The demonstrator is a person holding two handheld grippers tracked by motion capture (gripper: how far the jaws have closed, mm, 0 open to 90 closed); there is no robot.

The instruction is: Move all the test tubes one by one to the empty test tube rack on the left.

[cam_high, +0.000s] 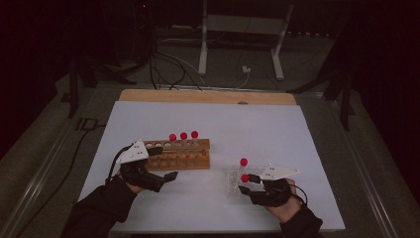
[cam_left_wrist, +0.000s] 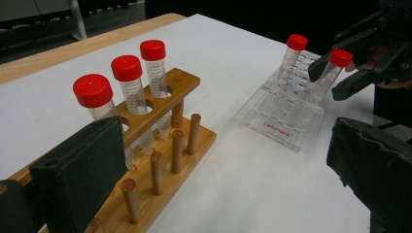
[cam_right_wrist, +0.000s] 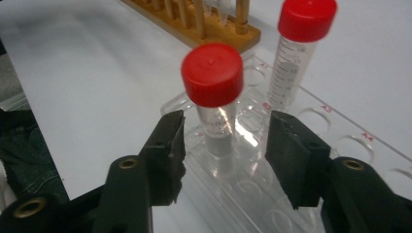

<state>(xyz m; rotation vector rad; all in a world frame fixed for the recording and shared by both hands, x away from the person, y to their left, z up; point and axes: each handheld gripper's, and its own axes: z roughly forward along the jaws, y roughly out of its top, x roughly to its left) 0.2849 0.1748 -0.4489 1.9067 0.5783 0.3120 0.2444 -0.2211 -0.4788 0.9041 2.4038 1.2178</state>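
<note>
The red-capped tube standing in the clear rack on the surface looks light, stiff and slippery, so the right gripper, jaws spread either side, apparently not touching, should pinch below the cap.

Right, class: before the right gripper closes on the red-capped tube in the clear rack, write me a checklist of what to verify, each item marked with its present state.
1. Near tube lies between the right gripper's jaws: ok.
2. Pads pressing on the tube: not ok; a gap shows on both sides.
3. Jaws set below the red cap, at the tube's body: ok.
4. Second tube stands clear behind the jaws: ok.
5. Clear rack flat on the table: cannot tell.
6. Left gripper at the wooden rack, whose three tubes stand upright: ok; gripping it: cannot tell.
</note>
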